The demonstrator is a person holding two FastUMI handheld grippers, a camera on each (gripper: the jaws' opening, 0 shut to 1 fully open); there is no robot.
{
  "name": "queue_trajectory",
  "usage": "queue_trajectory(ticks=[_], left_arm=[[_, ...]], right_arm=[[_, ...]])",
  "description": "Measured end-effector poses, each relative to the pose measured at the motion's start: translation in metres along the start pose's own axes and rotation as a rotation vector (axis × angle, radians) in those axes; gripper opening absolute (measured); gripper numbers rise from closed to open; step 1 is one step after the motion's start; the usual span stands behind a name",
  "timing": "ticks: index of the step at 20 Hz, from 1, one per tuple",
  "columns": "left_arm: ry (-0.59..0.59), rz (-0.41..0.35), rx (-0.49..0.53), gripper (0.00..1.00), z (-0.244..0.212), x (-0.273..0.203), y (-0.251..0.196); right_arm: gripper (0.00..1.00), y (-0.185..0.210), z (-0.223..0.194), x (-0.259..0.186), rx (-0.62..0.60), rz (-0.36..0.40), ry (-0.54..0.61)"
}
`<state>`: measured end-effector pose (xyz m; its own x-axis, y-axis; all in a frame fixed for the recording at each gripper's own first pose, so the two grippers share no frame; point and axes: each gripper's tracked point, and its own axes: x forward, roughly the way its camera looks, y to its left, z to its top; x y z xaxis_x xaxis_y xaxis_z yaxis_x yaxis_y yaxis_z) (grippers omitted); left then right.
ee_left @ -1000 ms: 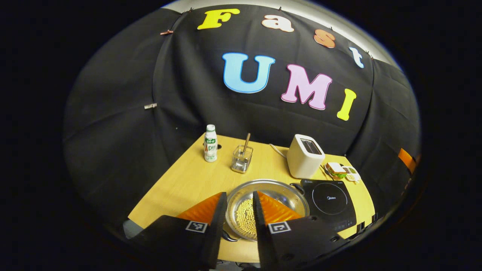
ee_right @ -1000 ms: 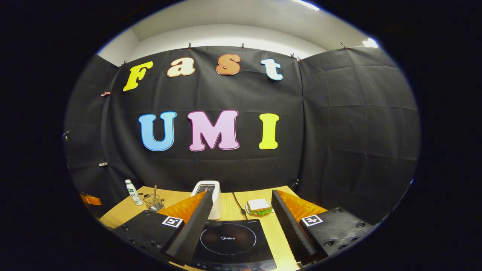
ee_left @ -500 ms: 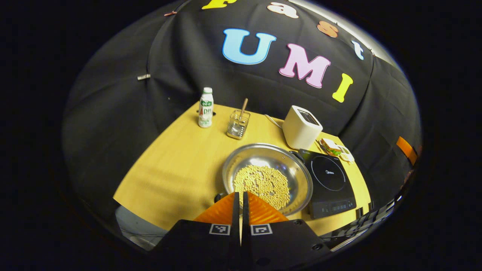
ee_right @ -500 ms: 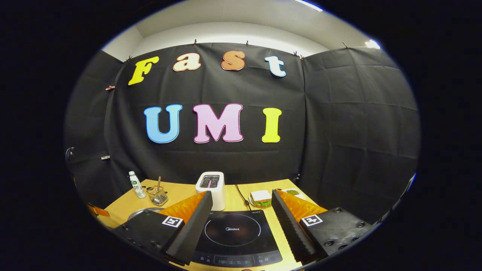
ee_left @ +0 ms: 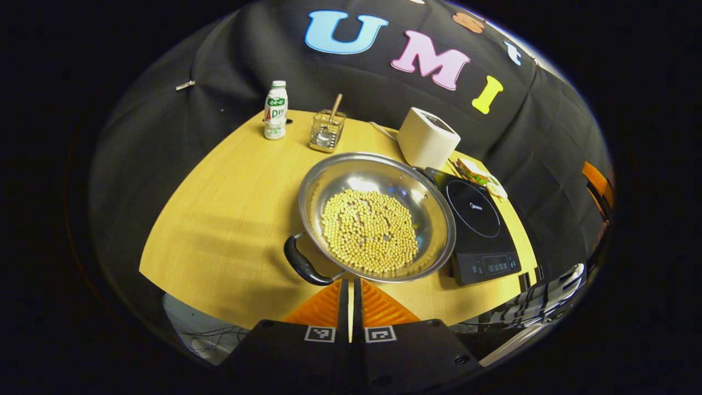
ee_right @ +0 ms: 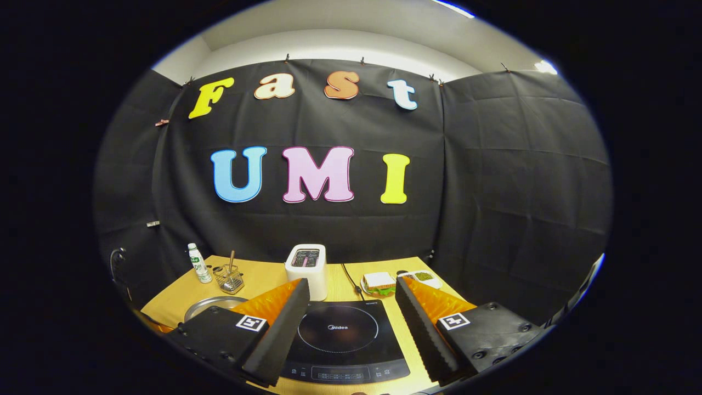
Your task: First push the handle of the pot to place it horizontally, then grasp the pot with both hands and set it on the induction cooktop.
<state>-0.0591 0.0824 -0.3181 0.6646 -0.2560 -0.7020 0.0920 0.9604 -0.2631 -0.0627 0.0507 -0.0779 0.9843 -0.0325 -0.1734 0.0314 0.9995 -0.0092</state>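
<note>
Two fingers pressed flat together, holding nothing, make up my left gripper (ee_left: 351, 282) in the left gripper view, and that is the shape I want for a push. Just ahead of its tips and a little to the left sits the near black handle (ee_left: 300, 264) of the steel pot (ee_left: 377, 215), which rests on the wooden table (ee_left: 230, 219) with a heap of pale soybeans (ee_left: 368, 230) in it. Beyond the pot to the right, touching or almost touching its rim, lies the black induction cooktop (ee_left: 476, 225); farther ahead stand a white toaster (ee_left: 426, 137), a wire cutlery basket (ee_left: 327, 130) and a small drink bottle (ee_left: 275, 109). I judge the handle is not yet level, so I would lay the closed tips against its outer curve and nudge slowly, keeping the beans from sliding. In the right gripper view, my right gripper (ee_right: 351, 318) stands wide, gripping nothing, with the cooktop (ee_right: 343, 340) lying directly between and below its fingers, and the pot's rim (ee_right: 214, 303) peeking out to the left of them. I would hold it there, clear of the pot, until the push is done.
</note>
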Motion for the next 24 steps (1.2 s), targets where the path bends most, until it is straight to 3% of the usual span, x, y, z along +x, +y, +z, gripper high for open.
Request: queue_trajectory(ticks=[4,10,24], left_arm=[[0.082,-0.034,0.015,0.05,-0.015,0.017,-0.006],[0.171,-0.004,0.068,0.05,-0.018,0.042,0.011],[0.193,0.045,0.051,0.05,0.002,0.057,0.057]], right_arm=[[0.98,0.003,-0.006,0.001,-0.019,0.012,0.016],[0.98,0.004,-0.021,0.002,-0.037,0.019,0.057],[0.98,-0.003,-0.023,0.01,-0.06,-0.017,0.067]])
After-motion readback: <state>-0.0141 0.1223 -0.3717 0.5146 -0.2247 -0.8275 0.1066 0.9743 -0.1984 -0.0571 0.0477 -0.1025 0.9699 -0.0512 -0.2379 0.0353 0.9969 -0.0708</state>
